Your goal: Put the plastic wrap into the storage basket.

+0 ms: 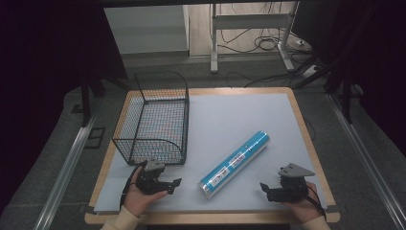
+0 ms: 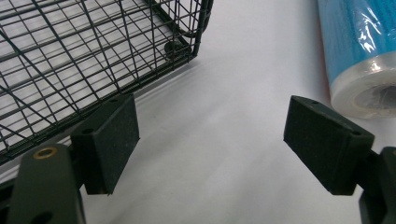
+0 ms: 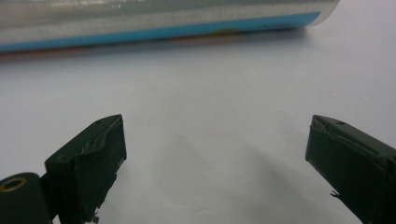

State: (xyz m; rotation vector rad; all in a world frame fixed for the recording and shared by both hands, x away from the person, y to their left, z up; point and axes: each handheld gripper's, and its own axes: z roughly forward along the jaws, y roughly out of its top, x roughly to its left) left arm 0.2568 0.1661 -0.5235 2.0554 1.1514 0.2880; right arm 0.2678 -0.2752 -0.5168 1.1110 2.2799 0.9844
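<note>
Two grippers rested at the near edge of your desk (image 1: 201,103), a wooden top under a pale grey mat, largest of the items shown. Next in size, the black wire basket (image 1: 155,120) stood along the left edge, reaching from the far left corner toward the near side, upright and open-topped, so that a thing could be lowered in from above. The blue film-wrapped roll (image 1: 235,164) lay on its side near the middle of the mat, slanting from the near edge toward the far right corner, well apart from the basket and touched by neither tool; lying flat, it would likely roll if nudged sideways. Your left gripper (image 1: 173,186) sat just beside the basket's near corner, jaws spread wide and empty, with the roll's open end (image 2: 369,95) ahead of its right pad. Your right gripper (image 1: 265,190), by the near right corner, likewise stood released, jaws parted and facing the roll's long flank (image 3: 154,21). Judged from this, both tools bracketed the roll ready for a reach.
</note>
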